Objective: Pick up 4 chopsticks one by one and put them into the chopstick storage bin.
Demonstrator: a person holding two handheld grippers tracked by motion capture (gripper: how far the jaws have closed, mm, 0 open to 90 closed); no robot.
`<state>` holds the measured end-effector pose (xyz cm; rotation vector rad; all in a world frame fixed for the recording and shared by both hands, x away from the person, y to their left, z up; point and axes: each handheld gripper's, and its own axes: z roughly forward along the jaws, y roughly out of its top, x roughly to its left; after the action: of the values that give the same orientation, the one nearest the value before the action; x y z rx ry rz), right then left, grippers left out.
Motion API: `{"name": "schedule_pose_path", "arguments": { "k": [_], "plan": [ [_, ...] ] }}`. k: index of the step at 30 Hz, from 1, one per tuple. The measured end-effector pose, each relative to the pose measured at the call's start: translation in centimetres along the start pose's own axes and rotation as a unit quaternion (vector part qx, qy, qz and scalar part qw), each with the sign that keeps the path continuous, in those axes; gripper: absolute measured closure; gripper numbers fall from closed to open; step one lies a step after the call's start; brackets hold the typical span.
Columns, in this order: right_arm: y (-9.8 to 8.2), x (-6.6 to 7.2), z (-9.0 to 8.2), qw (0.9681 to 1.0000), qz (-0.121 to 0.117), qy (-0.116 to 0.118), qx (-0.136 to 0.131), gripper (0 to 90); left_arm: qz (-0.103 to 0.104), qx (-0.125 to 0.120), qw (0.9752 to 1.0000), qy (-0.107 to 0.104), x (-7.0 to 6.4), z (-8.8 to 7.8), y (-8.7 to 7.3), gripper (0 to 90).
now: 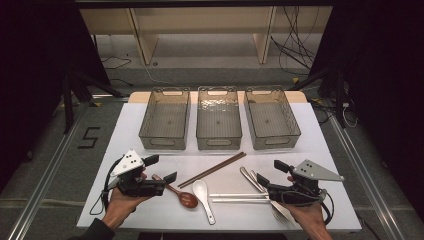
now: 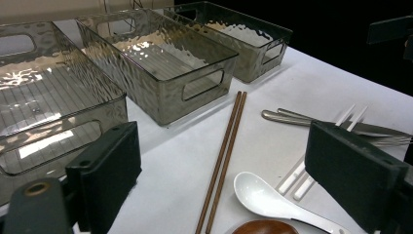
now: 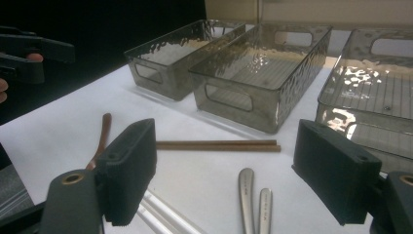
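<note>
Across the lower middle of the high view, we had the wooden chopsticks [image 1: 212, 170], spoons [image 1: 192, 192] and metal cutlery [image 1: 250, 179] lying loose below three empty bins [image 1: 219, 120], likely for sorting. We kept the left gripper [image 1: 161, 169] and right gripper [image 1: 270, 172] spread wide, grasping nothing, flanking the pile.

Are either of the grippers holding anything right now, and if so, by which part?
Nothing is held. The left gripper and the right gripper both stand open over the table, with empty space between their jaws; the cutlery lies loose beneath them.
</note>
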<state>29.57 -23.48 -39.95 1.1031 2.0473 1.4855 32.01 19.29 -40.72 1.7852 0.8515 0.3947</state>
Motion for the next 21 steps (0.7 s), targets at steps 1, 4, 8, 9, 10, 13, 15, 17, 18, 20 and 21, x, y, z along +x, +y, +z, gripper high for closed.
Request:
{"name": "schedule_pose_path", "arguments": {
  "k": [1, 4, 8, 9, 10, 13, 15, 17, 18, 20, 21],
  "plan": [
    [0.0, 0.0, 0.0, 1.0000, 0.000, 0.001, 0.002, 24.9, -0.001, 0.000, 1.0000, 0.000, 0.0, 0.0, 0.0, 12.5],
    [0.2, 0.0, 0.0, 1.0000, -0.005, 0.003, 0.007, 25.1, -0.004, -0.002, 1.0000, 0.000, 0.0, 0.0, 0.0, 12.5],
    [0.5, 0.0, 0.0, 0.9998, -0.015, 0.006, 0.014, 25.6, -0.003, -0.001, 1.0000, 0.000, 0.0, 0.0, 0.0, 12.5],
    [0.5, 0.0, 0.0, 0.9998, -0.015, 0.006, 0.014, 25.6, -0.002, -0.001, 1.0000, 0.000, 0.0, 0.0, 0.0, 12.5],
    [0.6, 0.0, 0.1, 0.9996, -0.017, 0.013, 0.020, 25.6, -0.001, -0.001, 1.0000, 0.000, 0.0, 0.0, 0.0, 12.5],
    [0.8, 0.1, 0.2, 0.9990, -0.022, 0.019, 0.033, 25.7, -0.003, -0.001, 1.0000, 0.000, 0.0, 0.0, 0.0, 12.5],
    [1.0, 0.2, 0.3, 0.9979, -0.033, 0.025, 0.050, 26.7, -0.004, -0.001, 1.0000, 0.000, 0.0, 0.0, 0.0, 12.5],
    [1.2, 0.3, 0.5, 0.9964, -0.042, 0.032, 0.067, 26.7, -0.003, 0.000, 1.0000, 0.001, 0.0, 0.0, 0.0, 12.5],
    [1.4, 0.5, 0.7, 0.9944, -0.053, 0.039, 0.082, 26.7, -0.003, -0.001, 1.0000, 0.001, 0.0, 0.0, 0.0, 12.5],
    [1.6, 0.6, 0.9, 0.9918, -0.068, 0.045, 0.098, 26.7, -0.003, 0.000, 1.0000, 0.001, 0.0, 0.0, 0.0, 12.5],
    [1.7, 0.6, 1.0, 0.9905, -0.073, 0.048, 0.106, 26.7, -0.003, 0.000, 1.0000, 0.001, 0.1, 0.0, 0.0, 12.5]
  ]
}}
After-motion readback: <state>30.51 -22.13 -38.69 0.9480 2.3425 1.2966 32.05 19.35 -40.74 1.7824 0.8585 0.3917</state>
